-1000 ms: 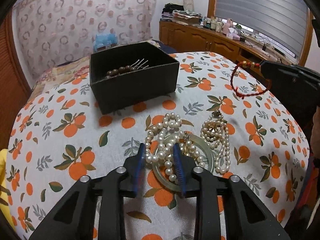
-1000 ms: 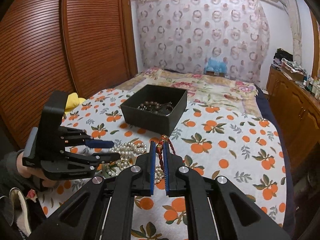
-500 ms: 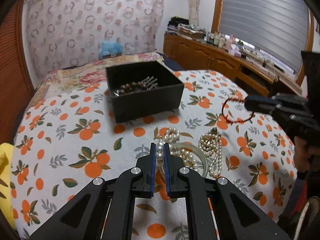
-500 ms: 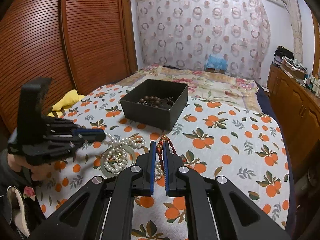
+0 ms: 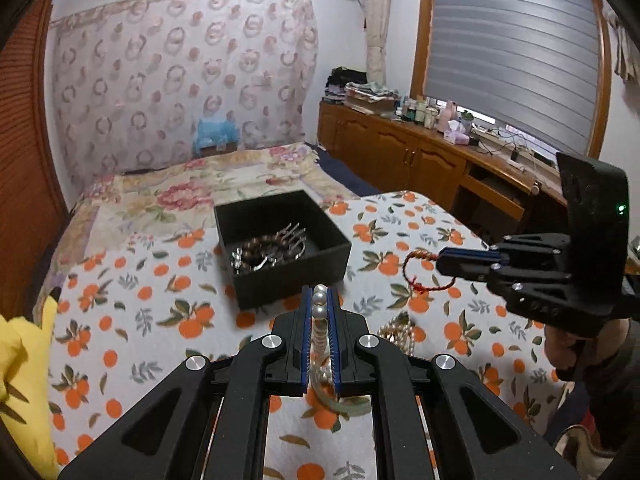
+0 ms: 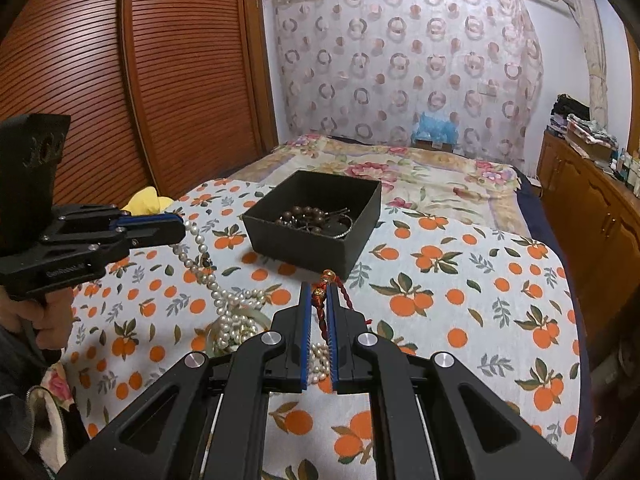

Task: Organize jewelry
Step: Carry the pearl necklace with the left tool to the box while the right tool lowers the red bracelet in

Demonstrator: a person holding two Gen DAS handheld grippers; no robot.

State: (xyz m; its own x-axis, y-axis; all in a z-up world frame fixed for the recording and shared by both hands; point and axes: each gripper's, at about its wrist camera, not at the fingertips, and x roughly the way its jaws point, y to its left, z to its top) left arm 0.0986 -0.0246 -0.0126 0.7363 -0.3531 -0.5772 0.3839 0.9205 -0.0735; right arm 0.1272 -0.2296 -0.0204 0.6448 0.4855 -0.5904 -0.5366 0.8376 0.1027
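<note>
Two round pearls (image 5: 319, 305) between ribbed fingers (image 5: 331, 322); twisted red cord (image 6: 343, 294).

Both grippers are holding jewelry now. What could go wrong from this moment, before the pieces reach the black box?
The pearl necklace, clamped in the left gripper, trails into the pile around the pale ring; lifting may drag or tangle those pieces. The red cord bracelet dangles from the right gripper and could snag the black box rim.

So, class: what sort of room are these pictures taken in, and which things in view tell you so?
Most likely a bedroom in a home: a bed under an orange-print cover, a slatted wooden wardrobe door, and a cabinet of bottles below a window blind.
</note>
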